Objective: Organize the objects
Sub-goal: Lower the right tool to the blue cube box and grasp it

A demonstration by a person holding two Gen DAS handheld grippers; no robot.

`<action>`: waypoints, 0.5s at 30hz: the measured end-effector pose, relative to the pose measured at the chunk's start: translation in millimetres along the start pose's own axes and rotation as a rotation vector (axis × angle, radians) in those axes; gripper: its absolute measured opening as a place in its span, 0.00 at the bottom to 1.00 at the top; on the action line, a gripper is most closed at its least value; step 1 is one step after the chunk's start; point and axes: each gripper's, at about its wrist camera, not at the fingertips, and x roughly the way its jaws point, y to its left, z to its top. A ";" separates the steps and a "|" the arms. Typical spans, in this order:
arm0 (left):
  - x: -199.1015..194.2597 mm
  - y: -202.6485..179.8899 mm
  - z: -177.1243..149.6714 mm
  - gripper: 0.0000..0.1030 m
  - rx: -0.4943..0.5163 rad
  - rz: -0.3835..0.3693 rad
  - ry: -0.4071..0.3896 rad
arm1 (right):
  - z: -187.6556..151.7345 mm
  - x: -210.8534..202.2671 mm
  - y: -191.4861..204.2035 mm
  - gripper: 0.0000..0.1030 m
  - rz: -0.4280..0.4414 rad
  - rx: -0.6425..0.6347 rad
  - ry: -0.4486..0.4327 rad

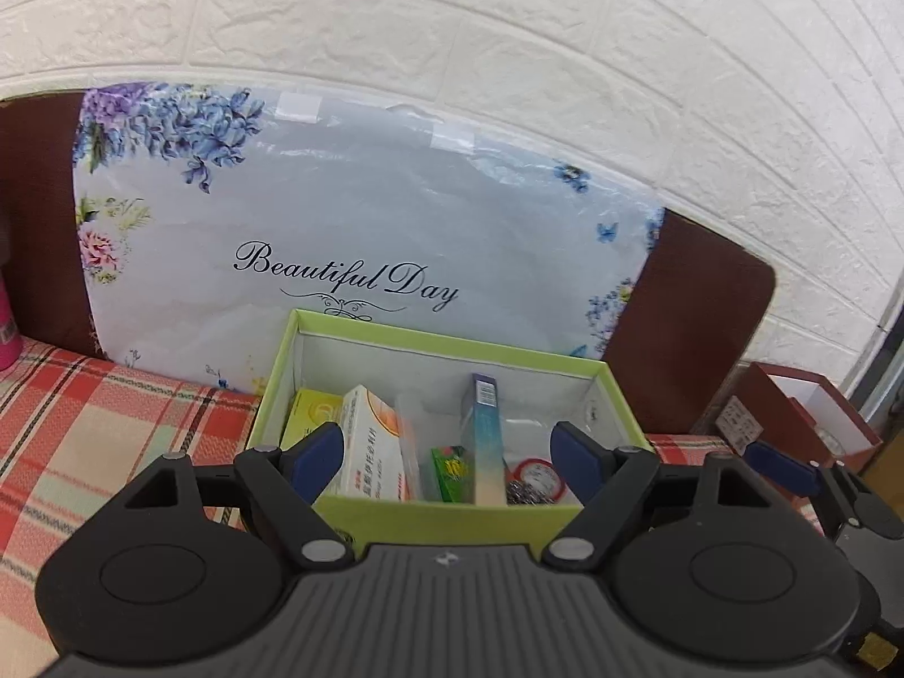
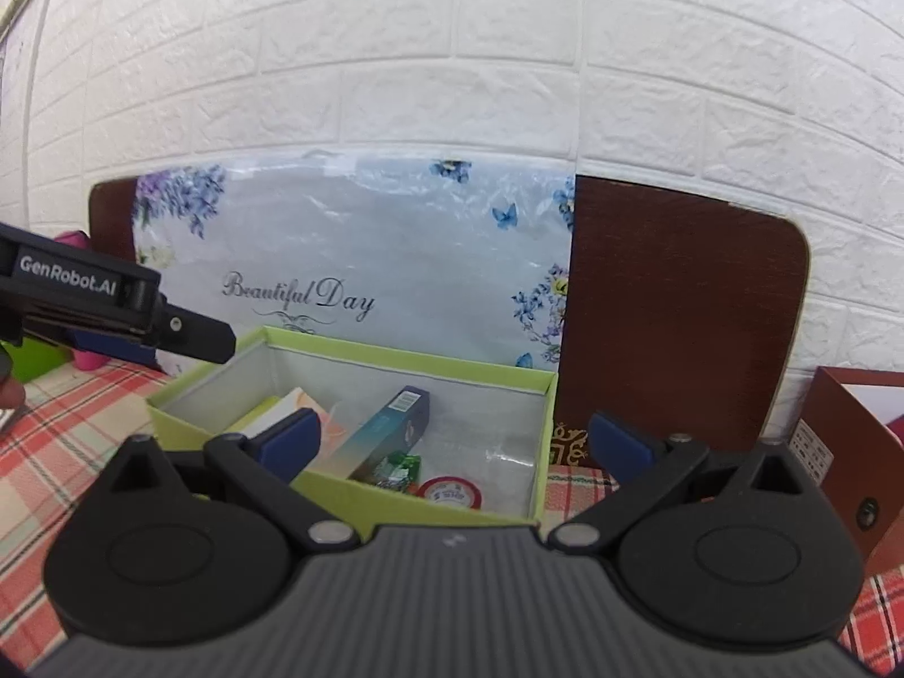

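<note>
A light green open box (image 1: 452, 520) (image 2: 452, 514) stands on the plaid cloth. Inside it are a yellow packet (image 1: 311, 415), a white and orange carton (image 1: 373, 446), a small green packet (image 1: 452, 466), an upright teal carton (image 1: 489, 440) (image 2: 390, 429) and a red-rimmed round tin (image 1: 537, 477) (image 2: 452, 494). My left gripper (image 1: 449, 452) is open and empty, its fingers just before the box's near wall. My right gripper (image 2: 455, 440) is open and empty, before the box's near right corner. The left gripper also shows in the right wrist view (image 2: 192, 333), above the box's left edge.
A flowered "Beautiful Day" bag (image 1: 350, 214) leans on a brown board (image 2: 678, 311) against the white brick wall. A red-brown box (image 1: 808, 424) (image 2: 859, 452) stands at the right. A pink bottle (image 1: 8, 333) stands at the far left.
</note>
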 end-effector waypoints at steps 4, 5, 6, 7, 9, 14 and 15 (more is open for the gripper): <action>-25.1 -10.5 -13.6 0.81 0.030 0.013 -0.006 | -6.9 -34.9 3.7 1.00 0.011 0.019 -0.015; -31.4 -11.6 -18.3 0.81 0.034 0.015 -0.007 | -9.0 -41.8 4.7 1.00 0.013 0.025 -0.015; -35.9 -12.7 -22.5 0.81 0.034 0.015 -0.004 | -11.6 -49.1 5.8 1.00 0.015 0.032 -0.014; -40.2 -13.3 -27.2 0.81 0.033 0.016 0.000 | -14.7 -55.6 6.7 1.00 0.018 0.039 -0.012; -47.7 -13.7 -37.6 0.81 0.029 0.017 0.014 | -21.6 -67.2 9.1 1.00 0.025 0.052 -0.007; -57.1 -13.8 -71.5 0.81 0.031 0.028 0.075 | -44.4 -85.5 15.7 1.00 0.032 0.093 0.030; -57.5 -12.8 -77.7 0.81 0.030 0.041 0.083 | -49.7 -87.0 17.7 1.00 0.035 0.097 0.042</action>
